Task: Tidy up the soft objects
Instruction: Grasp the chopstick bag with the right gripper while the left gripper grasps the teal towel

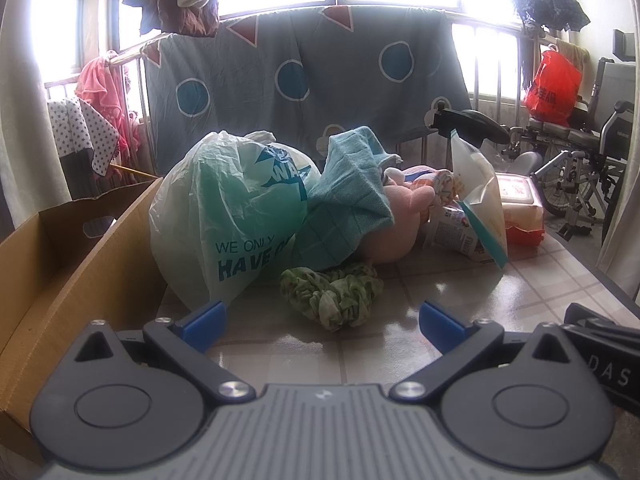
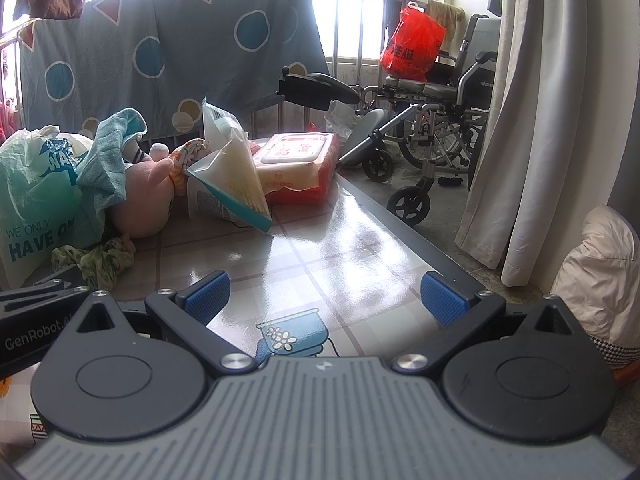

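A pile of soft things lies on the tiled table [image 1: 440,292]: a pale green plastic bag [image 1: 224,216], a teal cloth [image 1: 348,200] draped over a pink plush toy [image 1: 396,216], and a crumpled green scrunchie [image 1: 332,292] in front. My left gripper [image 1: 322,326] is open and empty, just short of the scrunchie. My right gripper [image 2: 326,298] is open and empty over bare table [image 2: 340,240], right of the pile. The bag [image 2: 36,200], cloth [image 2: 108,152], plush [image 2: 148,196] and scrunchie [image 2: 100,260] show at left in the right wrist view.
An open cardboard box [image 1: 60,264] stands at the left of the table. A clear pouch [image 1: 480,196], a small packet and a wet-wipes pack [image 2: 300,164] lie behind the pile. A wheelchair [image 2: 432,120] and curtain [image 2: 540,120] stand right of the table edge.
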